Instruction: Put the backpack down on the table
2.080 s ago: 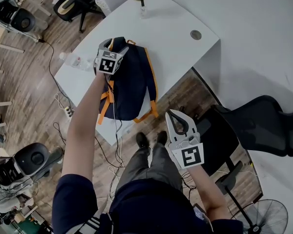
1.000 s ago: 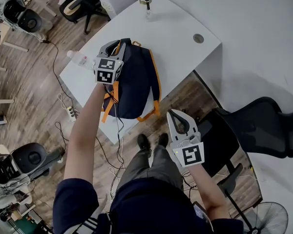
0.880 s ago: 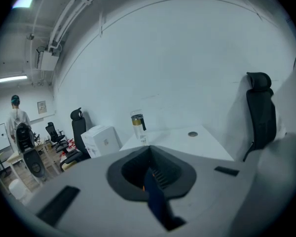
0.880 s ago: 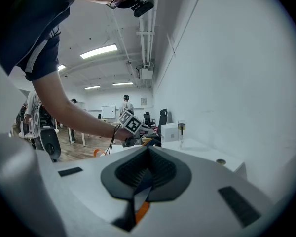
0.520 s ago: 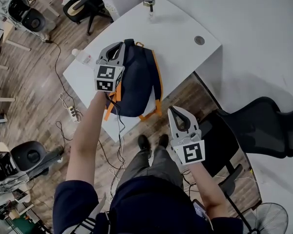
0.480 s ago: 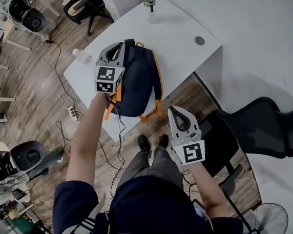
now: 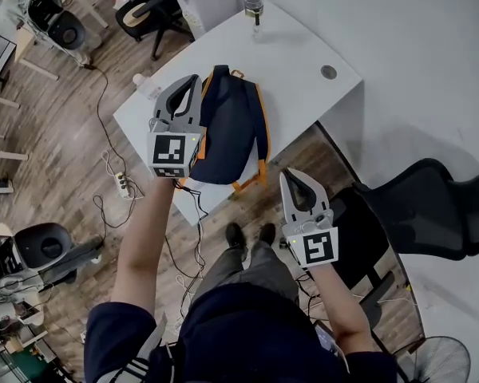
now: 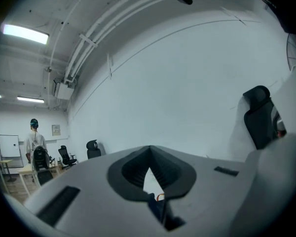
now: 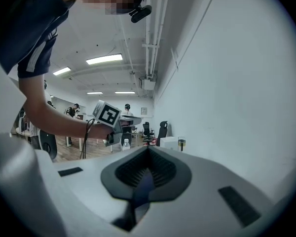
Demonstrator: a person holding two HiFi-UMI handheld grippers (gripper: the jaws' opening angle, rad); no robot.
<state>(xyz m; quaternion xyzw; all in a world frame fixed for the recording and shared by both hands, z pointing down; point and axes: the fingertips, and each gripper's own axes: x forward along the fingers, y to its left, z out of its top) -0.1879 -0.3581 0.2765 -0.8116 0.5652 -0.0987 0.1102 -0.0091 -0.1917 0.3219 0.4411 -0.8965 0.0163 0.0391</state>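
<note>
Head view: a dark blue backpack point(image 7: 231, 126) with orange trim lies flat on the white table point(image 7: 303, 50), close to its near edge. The left gripper point(image 7: 195, 79) hovers at the backpack's nine o'clock, jaws closed and empty. The right gripper point(image 7: 292, 174), likewise pinched together on nothing, hangs off the table at the backpack's five o'clock. A glass point(image 7: 254, 6) stands at the backpack's twelve o'clock.

Left gripper view: the jaw tips meet, with a sliver of backpack visible beneath them.

Right gripper view: the jaws sit together, with the person's arm point(image 9: 54, 117) at ten o'clock.
</note>
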